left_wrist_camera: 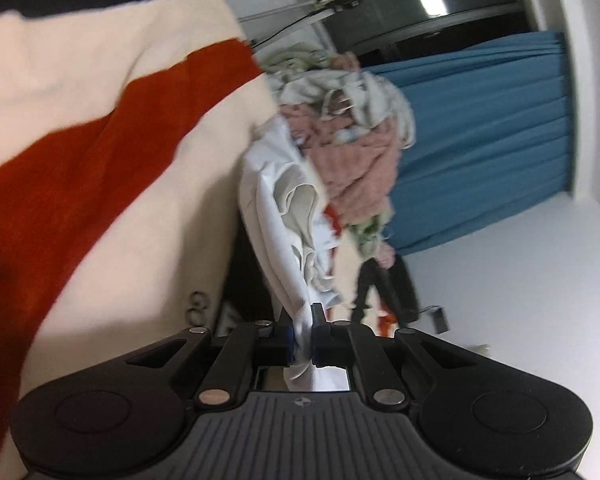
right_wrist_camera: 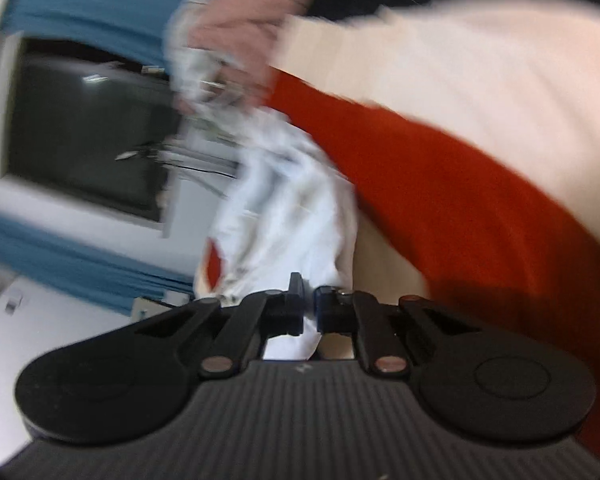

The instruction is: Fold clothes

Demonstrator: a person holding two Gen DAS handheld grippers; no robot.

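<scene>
White garment: a thin white cloth [left_wrist_camera: 284, 216] is stretched in the air between the two tools, bunched into folds, with a red patch on it seen in the right wrist view [right_wrist_camera: 214, 262].
Left tool: the left tool [left_wrist_camera: 302, 338] has its jaws pinched together on a gathered corner of the white garment, and the cloth runs away from it toward the heap.
Right tool: the right tool [right_wrist_camera: 309, 312] is likewise clamped on a fold of the same garment [right_wrist_camera: 288, 216]; this view is blurred.
Clothes heap: beyond the garment lies a heap of clothes [left_wrist_camera: 352, 120], with a pink knitted piece [left_wrist_camera: 360, 168], pale grey-white pieces and a bit of green among them; whether the garment touches the heap cannot be told.
Blanket: a cream blanket with a broad red-orange stripe [left_wrist_camera: 112, 152] lies beside the garment and fills one side of both views [right_wrist_camera: 460, 184].
Background: a blue pleated curtain [left_wrist_camera: 488, 132] hangs behind the heap, next to a dark window [right_wrist_camera: 84, 128] and a white wall [left_wrist_camera: 520, 280].
</scene>
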